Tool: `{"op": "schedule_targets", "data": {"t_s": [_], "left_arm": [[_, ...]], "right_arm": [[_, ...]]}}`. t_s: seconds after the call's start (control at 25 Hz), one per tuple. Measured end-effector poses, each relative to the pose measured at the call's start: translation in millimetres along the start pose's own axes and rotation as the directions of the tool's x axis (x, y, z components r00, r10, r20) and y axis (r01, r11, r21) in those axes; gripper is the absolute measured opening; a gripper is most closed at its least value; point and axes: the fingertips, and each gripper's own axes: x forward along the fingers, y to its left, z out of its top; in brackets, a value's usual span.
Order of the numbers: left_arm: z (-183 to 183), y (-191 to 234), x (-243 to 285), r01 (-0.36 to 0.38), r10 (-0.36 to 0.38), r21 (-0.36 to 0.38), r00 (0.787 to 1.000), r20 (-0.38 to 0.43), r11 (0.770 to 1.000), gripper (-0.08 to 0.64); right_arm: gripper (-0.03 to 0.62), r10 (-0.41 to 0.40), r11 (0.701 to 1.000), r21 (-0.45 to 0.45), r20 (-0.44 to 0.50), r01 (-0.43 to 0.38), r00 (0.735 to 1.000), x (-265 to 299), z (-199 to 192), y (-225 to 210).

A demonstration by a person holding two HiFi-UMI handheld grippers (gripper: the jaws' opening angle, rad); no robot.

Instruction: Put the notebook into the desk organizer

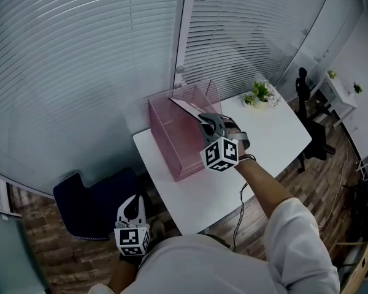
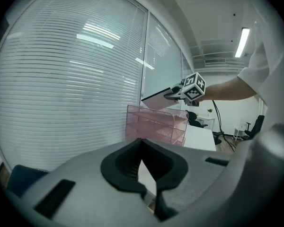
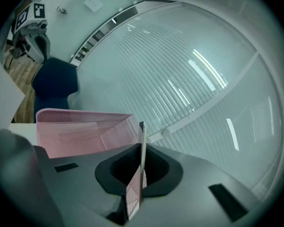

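I see the notebook, thin, with a dark edge and a squared page, pinched at one end by the fingers of the right gripper. It is in the air, tilted, just above the open top of the desk organizer, a pink mesh box standing at the far left corner of the white desk

No legible text or signs.
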Motion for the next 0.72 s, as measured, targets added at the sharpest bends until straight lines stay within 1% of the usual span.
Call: {"op": "schedule_targets", "data": {"t_s": [0.16, 0.28, 0.4, 0.48, 0.72], "left_arm": [[-8, -4, -2, -0.033, 0.033, -0.018, 0.999, -0.014, 0.999, 0.008], [-12, -5, -3, -0.051, 0.05, -0.029, 0.998, -0.024, 0.998, 0.008], [-17, -2, -2, -0.067, 0.065, -0.038, 0.997, -0.031, 0.997, 0.008], [-19, -2, -2, -0.074, 0.073, -0.044, 0.997, -0.036, 0.996, 0.008], [-24, 1, 3, -0.085, 0.083, -0.06, 0.996, -0.038, 0.995, 0.008]], "right_arm": [[0.023, 0.078, 0.989, -0.122, -0.021, -0.08, 0.997, 21, -8, 21], [0.023, 0.144, 0.969, -0.196, -0.042, -0.149, 0.989, 30, -11, 35], [0.023, 0.204, 0.929, -0.294, -0.096, -0.224, 0.974, 39, -18, 53], [0.023, 0.235, 0.901, -0.342, -0.132, -0.266, 0.963, 43, -21, 64], [0.043, 0.294, 0.846, -0.401, -0.202, -0.352, 0.934, 46, -25, 90]]}}
